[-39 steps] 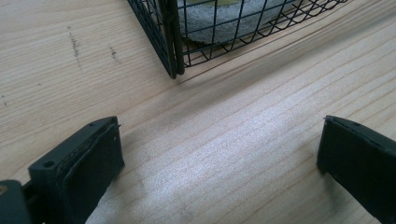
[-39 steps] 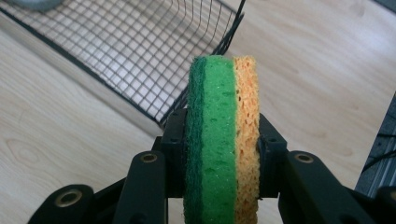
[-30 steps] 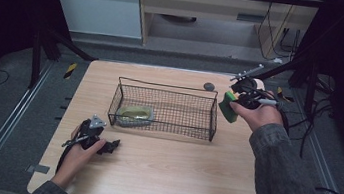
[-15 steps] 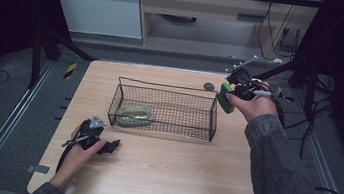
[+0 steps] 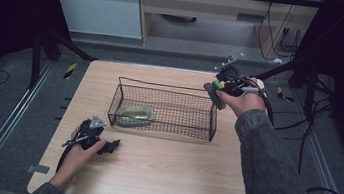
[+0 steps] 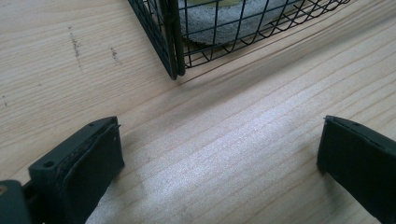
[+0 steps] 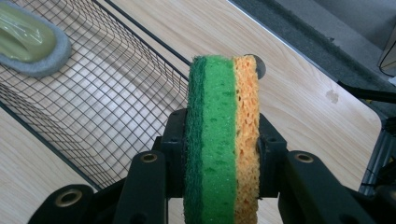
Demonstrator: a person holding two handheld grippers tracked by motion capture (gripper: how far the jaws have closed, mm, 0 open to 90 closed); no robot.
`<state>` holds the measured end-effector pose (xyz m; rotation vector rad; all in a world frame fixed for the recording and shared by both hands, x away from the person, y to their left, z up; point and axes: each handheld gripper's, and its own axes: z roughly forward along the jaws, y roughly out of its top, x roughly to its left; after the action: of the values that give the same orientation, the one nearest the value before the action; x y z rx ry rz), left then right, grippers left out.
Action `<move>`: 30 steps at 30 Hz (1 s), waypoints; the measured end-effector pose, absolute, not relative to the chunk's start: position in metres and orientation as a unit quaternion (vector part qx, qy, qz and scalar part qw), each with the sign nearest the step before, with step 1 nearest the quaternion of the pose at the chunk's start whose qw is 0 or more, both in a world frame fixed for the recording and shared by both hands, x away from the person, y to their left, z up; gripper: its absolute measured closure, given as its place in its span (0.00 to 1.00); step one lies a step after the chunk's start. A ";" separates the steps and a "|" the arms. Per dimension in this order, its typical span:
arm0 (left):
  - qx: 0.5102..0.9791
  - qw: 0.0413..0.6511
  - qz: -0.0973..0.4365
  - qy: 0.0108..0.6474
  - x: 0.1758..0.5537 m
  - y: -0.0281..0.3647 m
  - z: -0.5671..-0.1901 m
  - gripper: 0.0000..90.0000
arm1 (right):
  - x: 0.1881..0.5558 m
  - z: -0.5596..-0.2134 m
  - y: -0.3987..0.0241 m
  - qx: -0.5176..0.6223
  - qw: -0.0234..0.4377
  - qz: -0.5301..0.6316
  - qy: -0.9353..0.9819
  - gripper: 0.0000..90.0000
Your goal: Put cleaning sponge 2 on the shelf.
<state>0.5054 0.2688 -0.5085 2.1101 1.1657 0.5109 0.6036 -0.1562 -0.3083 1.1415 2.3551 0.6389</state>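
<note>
Here, the right gripper [image 7: 223,154], clamped on the green-and-orange scouring sponge [image 7: 223,140] at centre frame beside the black wire mesh basket [image 7: 107,107], could catch its rim and drop the sponge outside.

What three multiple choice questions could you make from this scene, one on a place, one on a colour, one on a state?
1. Where does the grey-and-green scrubber lie?
A. inside the wire basket
B. on the floor
C. in the left gripper

2. What colours is the sponge?
A. blue and white
B. green and orange
C. all black

3. How does the right gripper stand?
A. wide open
B. lying on the table
C. shut on the sponge

A: it rests on the basket's mesh floor. B: a green layer on an orange one. C: both pads press the sponge's faces.
</note>
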 end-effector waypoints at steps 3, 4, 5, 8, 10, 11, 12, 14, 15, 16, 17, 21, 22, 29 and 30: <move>0.808 0.332 0.195 0.446 0.505 0.269 -0.509 0.00 | 0.609 -0.309 -0.151 0.409 0.219 0.231 0.855 0.71; 0.808 0.332 0.196 0.446 0.505 0.269 -0.509 0.00 | 0.609 -0.309 -0.151 0.409 0.219 0.231 0.855 0.71; 0.808 0.332 0.196 0.446 0.505 0.269 -0.509 0.00 | 0.611 -0.310 -0.149 0.408 0.216 0.233 0.856 0.71; 0.808 0.332 0.195 0.446 0.505 0.269 -0.509 0.00 | 0.613 -0.312 -0.147 0.407 0.215 0.233 0.857 0.71; 0.808 0.332 0.195 0.446 0.505 0.269 -0.508 0.00 | 0.615 -0.314 -0.146 0.406 0.211 0.235 0.858 0.71; 0.808 0.332 0.195 0.446 0.505 0.269 -0.508 0.00 | 0.616 -0.316 -0.145 0.403 0.208 0.236 0.860 0.71; 0.808 0.332 0.195 0.446 0.505 0.269 -0.508 0.00 | 0.616 -0.316 -0.145 0.403 0.208 0.236 0.860 0.71; 0.808 0.332 0.195 0.446 0.506 0.269 -0.509 0.00 | 0.618 -0.318 -0.143 0.402 0.204 0.240 0.860 0.71; 0.807 0.333 0.195 0.446 0.506 0.269 -0.509 0.00 | 0.618 -0.320 -0.143 0.401 0.203 0.241 0.860 0.71; 0.807 0.333 0.195 0.446 0.506 0.269 -0.509 0.00 | 0.618 -0.320 -0.143 0.401 0.203 0.241 0.860 0.71; 0.807 0.333 0.196 0.447 0.505 0.269 -0.509 0.00 | 0.619 -0.321 -0.143 0.400 0.201 0.240 0.861 0.71; 0.807 0.333 0.196 0.447 0.506 0.269 -0.509 0.00 | 0.621 -0.329 -0.143 0.397 0.191 0.234 0.867 0.71; 0.807 0.333 0.196 0.447 0.506 0.269 -0.509 0.00 | 0.621 -0.329 -0.143 0.397 0.191 0.234 0.867 0.71; 0.807 0.333 0.196 0.447 0.506 0.269 -0.509 0.00 | 0.626 -0.339 -0.138 0.398 0.172 0.238 0.869 0.71; 0.807 0.333 0.196 0.447 0.506 0.269 -0.509 0.00 | 0.626 -0.341 -0.138 0.397 0.171 0.236 0.870 0.71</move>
<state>0.5056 0.2685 -0.5086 2.1070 1.1677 0.5111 0.6263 -0.1382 -0.3408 1.1276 2.4724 0.6702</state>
